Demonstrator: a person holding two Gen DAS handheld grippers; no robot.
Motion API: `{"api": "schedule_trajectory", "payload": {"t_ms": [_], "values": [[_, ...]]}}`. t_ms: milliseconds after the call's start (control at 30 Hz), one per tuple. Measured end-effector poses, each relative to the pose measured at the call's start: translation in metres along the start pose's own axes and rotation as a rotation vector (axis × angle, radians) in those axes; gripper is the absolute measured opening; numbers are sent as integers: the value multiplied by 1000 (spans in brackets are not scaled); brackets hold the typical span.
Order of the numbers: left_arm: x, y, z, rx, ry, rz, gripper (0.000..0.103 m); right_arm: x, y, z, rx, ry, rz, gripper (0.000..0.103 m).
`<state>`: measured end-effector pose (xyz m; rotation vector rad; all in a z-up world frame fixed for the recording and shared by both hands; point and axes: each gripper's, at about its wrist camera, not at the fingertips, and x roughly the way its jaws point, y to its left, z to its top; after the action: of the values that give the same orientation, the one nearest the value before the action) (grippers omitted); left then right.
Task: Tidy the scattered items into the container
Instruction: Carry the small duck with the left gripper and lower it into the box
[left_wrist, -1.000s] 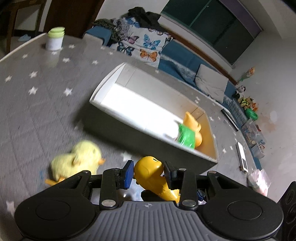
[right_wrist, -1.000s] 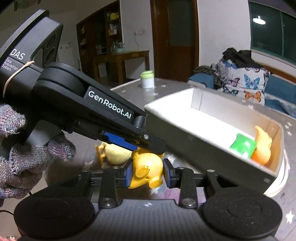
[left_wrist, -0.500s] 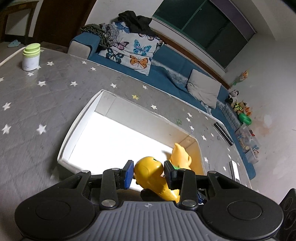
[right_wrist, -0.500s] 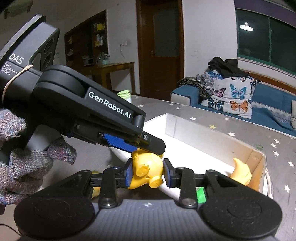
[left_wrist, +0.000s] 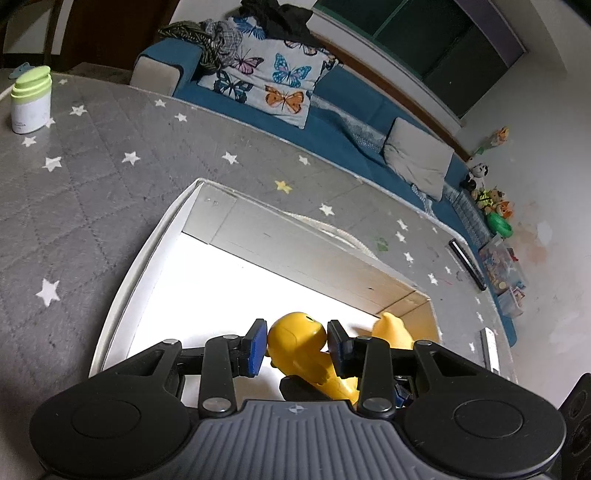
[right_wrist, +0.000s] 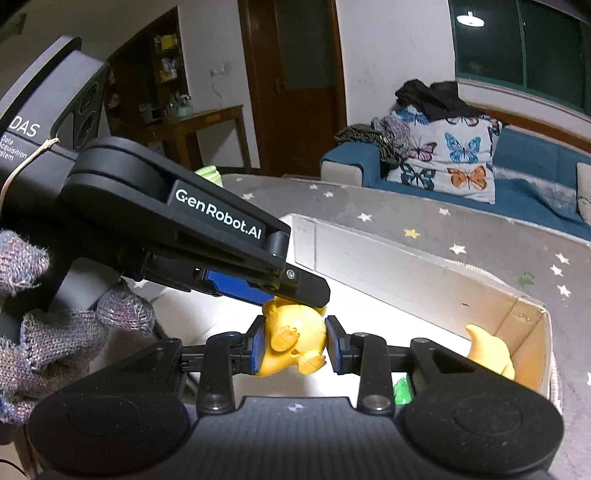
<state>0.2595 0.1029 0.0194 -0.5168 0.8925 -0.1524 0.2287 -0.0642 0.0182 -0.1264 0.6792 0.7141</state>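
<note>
Together, left gripper (left_wrist: 296, 345) and right gripper (right_wrist: 294, 345) angled downward, clamped on yellow toy (right_wrist: 293, 341) over box (left_wrist: 122, 284)

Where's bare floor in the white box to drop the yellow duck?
The white cardboard box is bare along its bright floor from the left end wall to mid-length. It is crowded at the right end, where an orange plastic toy and a green piece lie.

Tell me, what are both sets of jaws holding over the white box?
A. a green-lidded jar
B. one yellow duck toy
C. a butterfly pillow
B: both sets of jaws clamp the same yellow duck toy above the open white box, seen also in the left view.
</note>
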Motion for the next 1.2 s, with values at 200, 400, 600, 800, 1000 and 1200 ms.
{"api": "schedule_trajectory", "payload": {"t_ms": [200, 400, 600, 800, 1000, 1200], "values": [[18, 6, -1, -8, 31, 11, 38, 17, -6, -6, 19, 44, -1, 32], [28, 10, -5, -4, 54, 27, 38, 29, -6, -11, 14, 88, -7, 32], [30, 11, -8, 8, 58, 37, 39, 37, -2, -11, 2, 120, -16, 32], [29, 10, -9, 25, 50, 46, 39, 41, -1, -10, 11, 140, -9, 32], [26, 12, -9, 11, 41, 52, 39, 44, -3, -7, 22, 149, -4, 32], [22, 12, -8, 10, 27, 56, 39, 46, -3, -5, 15, 141, -8, 33]]}}
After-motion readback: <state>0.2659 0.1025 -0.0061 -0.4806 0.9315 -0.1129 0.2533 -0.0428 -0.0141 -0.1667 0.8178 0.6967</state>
